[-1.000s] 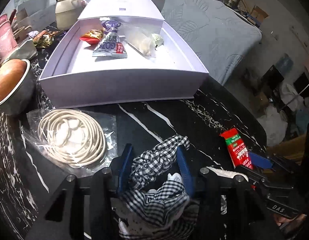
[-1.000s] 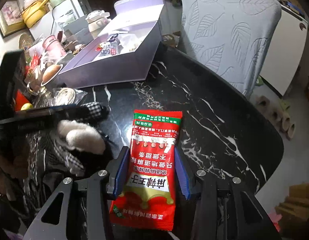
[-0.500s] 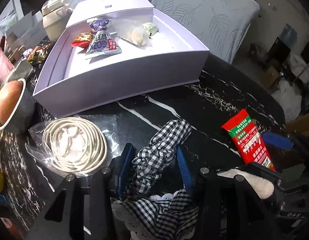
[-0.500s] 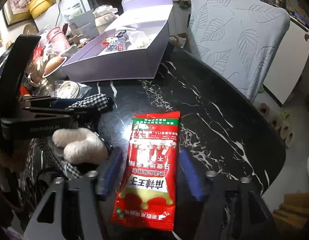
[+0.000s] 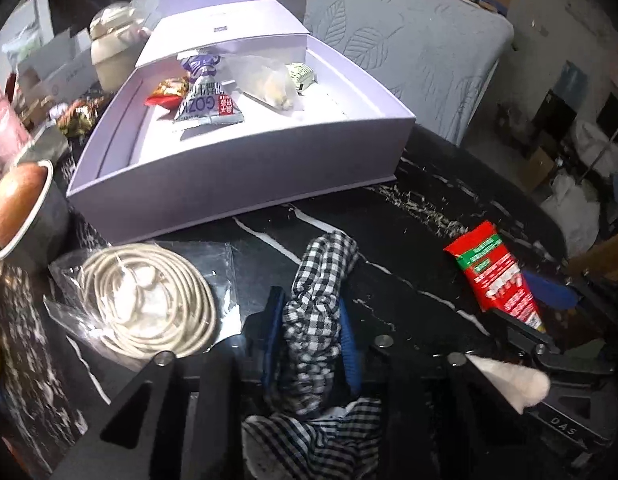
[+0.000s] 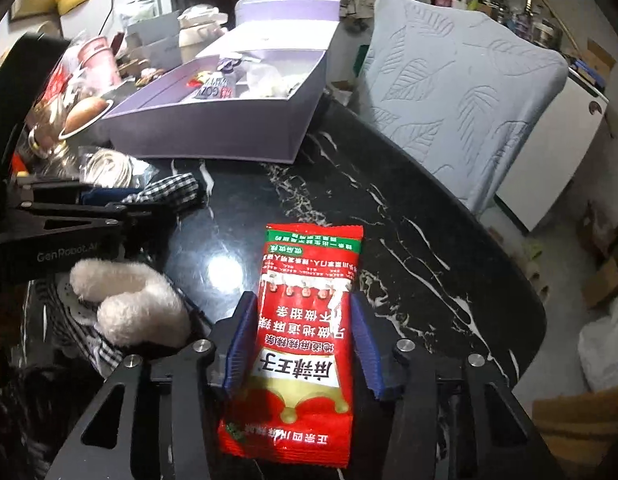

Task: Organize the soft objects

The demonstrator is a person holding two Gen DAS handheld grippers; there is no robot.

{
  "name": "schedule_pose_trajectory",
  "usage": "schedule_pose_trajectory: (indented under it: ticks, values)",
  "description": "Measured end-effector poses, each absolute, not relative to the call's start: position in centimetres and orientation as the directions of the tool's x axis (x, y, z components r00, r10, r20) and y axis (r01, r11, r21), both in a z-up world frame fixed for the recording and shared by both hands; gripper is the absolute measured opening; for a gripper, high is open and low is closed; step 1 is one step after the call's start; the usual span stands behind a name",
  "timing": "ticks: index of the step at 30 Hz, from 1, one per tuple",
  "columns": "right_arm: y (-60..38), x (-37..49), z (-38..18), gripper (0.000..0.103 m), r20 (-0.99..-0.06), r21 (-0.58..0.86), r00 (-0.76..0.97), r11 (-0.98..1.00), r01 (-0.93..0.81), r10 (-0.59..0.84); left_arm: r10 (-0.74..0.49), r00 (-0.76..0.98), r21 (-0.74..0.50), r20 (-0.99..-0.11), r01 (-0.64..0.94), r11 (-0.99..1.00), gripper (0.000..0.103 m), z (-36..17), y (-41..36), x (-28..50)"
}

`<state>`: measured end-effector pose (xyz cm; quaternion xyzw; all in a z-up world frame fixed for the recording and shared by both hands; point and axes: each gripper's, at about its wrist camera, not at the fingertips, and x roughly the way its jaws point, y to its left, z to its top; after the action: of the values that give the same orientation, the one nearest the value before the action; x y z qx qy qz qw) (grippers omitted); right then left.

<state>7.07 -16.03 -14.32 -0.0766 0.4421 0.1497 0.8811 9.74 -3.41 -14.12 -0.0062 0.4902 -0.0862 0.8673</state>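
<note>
A black-and-white checked cloth (image 5: 325, 256) lies bunched on the black marble table, and my left gripper (image 5: 309, 312) is shut on it, its blue pads squeezing the fabric. The same cloth (image 6: 169, 190) shows in the right wrist view, sticking out past the left gripper's tips. A red snack packet (image 6: 309, 264) lies flat between the blue pads of my right gripper (image 6: 303, 300). Its jaws are closing and the pads meet the packet's long edges. From the left wrist view the packet (image 5: 493, 272) sits at the right. An open lavender box (image 5: 245, 172) holding several small packets stands behind.
A bagged coil of cream cord (image 5: 145, 300) lies left of the cloth. A bowl with a round brown thing (image 5: 17, 204) stands beside the box. A white fluffy piece (image 6: 129, 304) rests under the left gripper. A leaf-patterned chair (image 6: 461, 92) stands past the table's curved edge.
The right jaws spread wide around the red packet, then came back in against it. The left jaws pinched tighter on the checked cloth. Both hands stayed about where they were.
</note>
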Motion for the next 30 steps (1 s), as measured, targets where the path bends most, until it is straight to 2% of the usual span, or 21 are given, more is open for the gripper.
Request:
schedule_pose_trajectory:
  ticks: [7, 22, 30]
  values:
    - [-17.9, 7.4, -13.7, 0.043, -0.788, 0.138, 0.545, 0.945, -0.297, 0.286, -0.160, 0.560, -0.092, -0.813, 0.147, 0.985, 0.023, -12.4, -3.3, 8.8]
    - [-18.8, 4.3, -9.1, 0.043, -0.697, 0.180, 0.618, 0.923, -0.341, 0.364, -0.187, 0.664, -0.110, -0.724, 0.156, 0.982, 0.023, -7.2, -3.8, 5.7]
    - [-18.0, 2.8, -6.0, 0.043, -0.633, 0.158, 0.660, 0.902, -0.401, 0.405, -0.193, 0.745, -0.135, -0.639, 0.138, 0.981, 0.023, -3.6, -3.2, 4.1]
